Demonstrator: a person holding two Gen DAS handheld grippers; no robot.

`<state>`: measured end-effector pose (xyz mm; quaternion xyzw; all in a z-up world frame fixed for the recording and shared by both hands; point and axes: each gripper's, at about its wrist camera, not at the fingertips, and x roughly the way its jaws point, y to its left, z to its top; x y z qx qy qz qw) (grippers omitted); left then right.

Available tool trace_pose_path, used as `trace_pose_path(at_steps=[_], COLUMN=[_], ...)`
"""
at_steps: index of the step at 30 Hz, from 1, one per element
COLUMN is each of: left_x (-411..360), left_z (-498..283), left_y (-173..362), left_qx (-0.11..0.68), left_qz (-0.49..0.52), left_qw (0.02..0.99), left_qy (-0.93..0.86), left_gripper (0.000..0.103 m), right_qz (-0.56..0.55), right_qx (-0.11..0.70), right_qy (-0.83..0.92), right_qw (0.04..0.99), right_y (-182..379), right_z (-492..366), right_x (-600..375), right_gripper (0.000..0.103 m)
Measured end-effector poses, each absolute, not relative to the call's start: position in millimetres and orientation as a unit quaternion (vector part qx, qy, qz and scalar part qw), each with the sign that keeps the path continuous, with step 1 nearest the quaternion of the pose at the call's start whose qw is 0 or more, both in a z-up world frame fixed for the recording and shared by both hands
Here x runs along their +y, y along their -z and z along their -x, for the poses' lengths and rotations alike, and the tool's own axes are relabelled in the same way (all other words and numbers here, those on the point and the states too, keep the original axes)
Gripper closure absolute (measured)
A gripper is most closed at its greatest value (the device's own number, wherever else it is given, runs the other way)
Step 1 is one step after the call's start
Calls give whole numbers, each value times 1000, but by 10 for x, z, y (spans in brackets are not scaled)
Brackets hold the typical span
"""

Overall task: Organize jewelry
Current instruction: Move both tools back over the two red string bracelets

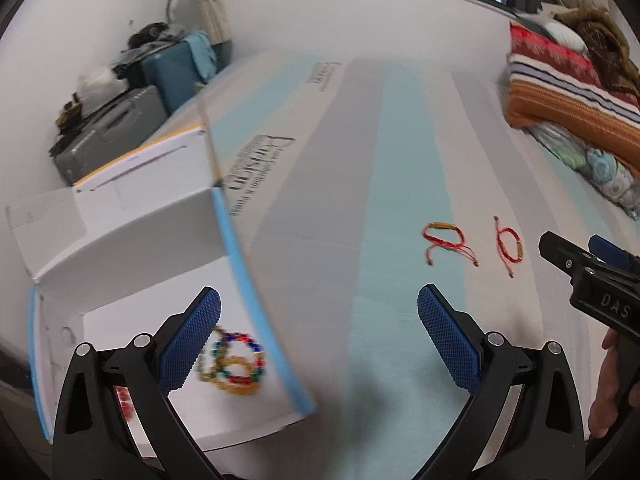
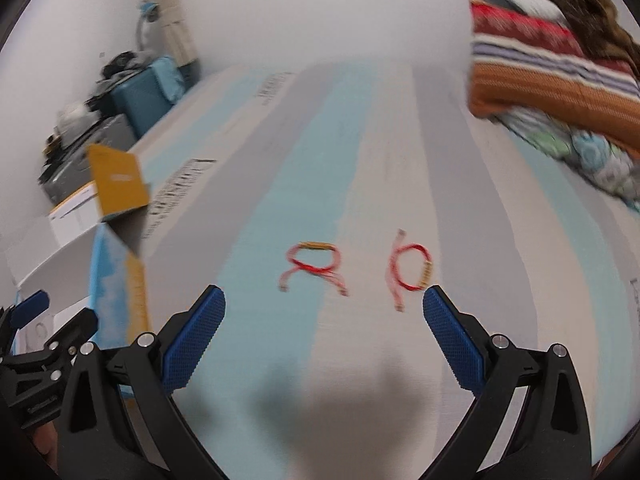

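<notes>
Clearly nearer: right gripper (image 2: pixel 324 316), jaws wide, empty, with both red cord bracelets (image 2: pixel 410 270) flat on striped bedsheet (image 2: pixel 280 208) just ahead, the right-hand one beside its right finger. Left gripper (image 1: pixel 319 316) likewise spread and empty, over white box (image 1: pixel 120 248) edge; beaded bracelets (image 1: pixel 234 364) already inside.

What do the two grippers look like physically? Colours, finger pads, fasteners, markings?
Both match: the left gripper and right gripper have matte black linkage arms with triangular cutouts, silver round pivot pins, and blue knurled pads. The left-wrist view shows white "DAS" lettering on the right gripper's body. No cables visible.

blur: red cord bracelets (image 2: pixel 316 266) | hidden: beaded bracelets (image 1: pixel 236 364) partly behind left tool (image 1: pixel 320 340) | box (image 1: pixel 132 240) print unreadable
</notes>
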<state>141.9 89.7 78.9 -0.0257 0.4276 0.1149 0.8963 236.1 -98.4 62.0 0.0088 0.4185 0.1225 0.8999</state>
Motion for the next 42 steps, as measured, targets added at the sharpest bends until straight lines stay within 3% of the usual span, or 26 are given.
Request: trace_pose_path(at_steps=[29, 42], left_x=[41, -63], left_z=[-3090, -3697], left_y=[268, 746], left_qx=[502, 534], left_qz=[65, 40], left_qw=[861, 843], left_qy=[-50, -44], left_gripper=[6, 6], right_qz=[-11, 17], right_qx=[475, 496], right_qy=[-103, -114], right_qw=[874, 861], right_y=[375, 781], right_z=[-3388, -3669], right_x=[-1702, -1533], right_gripper=[8, 22])
